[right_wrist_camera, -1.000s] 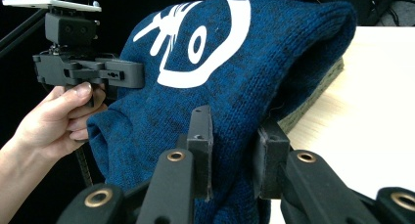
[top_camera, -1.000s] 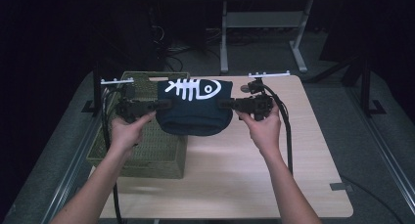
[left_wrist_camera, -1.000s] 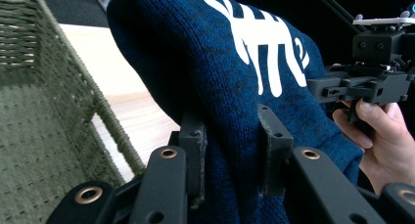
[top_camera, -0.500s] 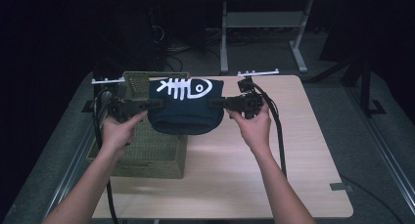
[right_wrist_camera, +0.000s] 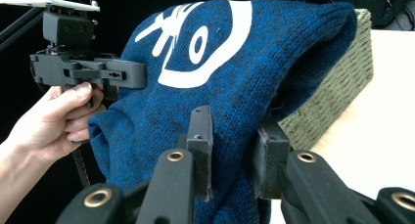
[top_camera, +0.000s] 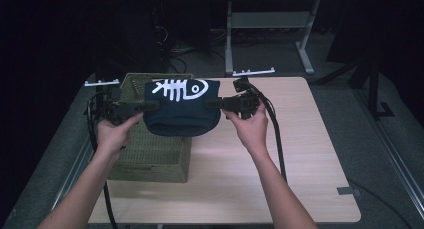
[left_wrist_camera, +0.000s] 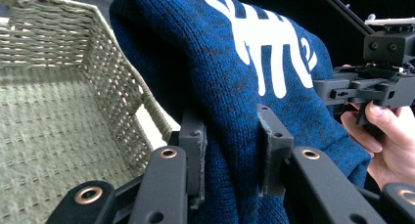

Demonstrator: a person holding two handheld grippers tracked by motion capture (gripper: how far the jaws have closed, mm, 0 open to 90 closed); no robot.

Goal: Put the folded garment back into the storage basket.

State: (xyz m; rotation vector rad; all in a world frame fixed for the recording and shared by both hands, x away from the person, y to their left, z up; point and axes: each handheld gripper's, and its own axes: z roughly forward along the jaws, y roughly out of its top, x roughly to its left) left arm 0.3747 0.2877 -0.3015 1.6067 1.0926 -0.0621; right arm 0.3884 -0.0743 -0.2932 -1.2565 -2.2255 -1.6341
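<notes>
Between my two claws hangs the sweater (top_camera: pixel 182 111), blue knit with a white fishbone print, stretched level above the worktop (top_camera: pixel 300 159). My left claw (top_camera: pixel 150 106) is clenched on its edge at nine o'clock, and my right claw (top_camera: pixel 214 103) is clenched on the edge at three o'clock. Up close, the left claw (left_wrist_camera: pixel 230 150) and the right claw (right_wrist_camera: pixel 234 153) each have knit bunched tight between the pads. Its nine o'clock half overhangs the wicker basket (top_camera: pixel 150 154), whose inside shows bare weave at my left claw.
</notes>
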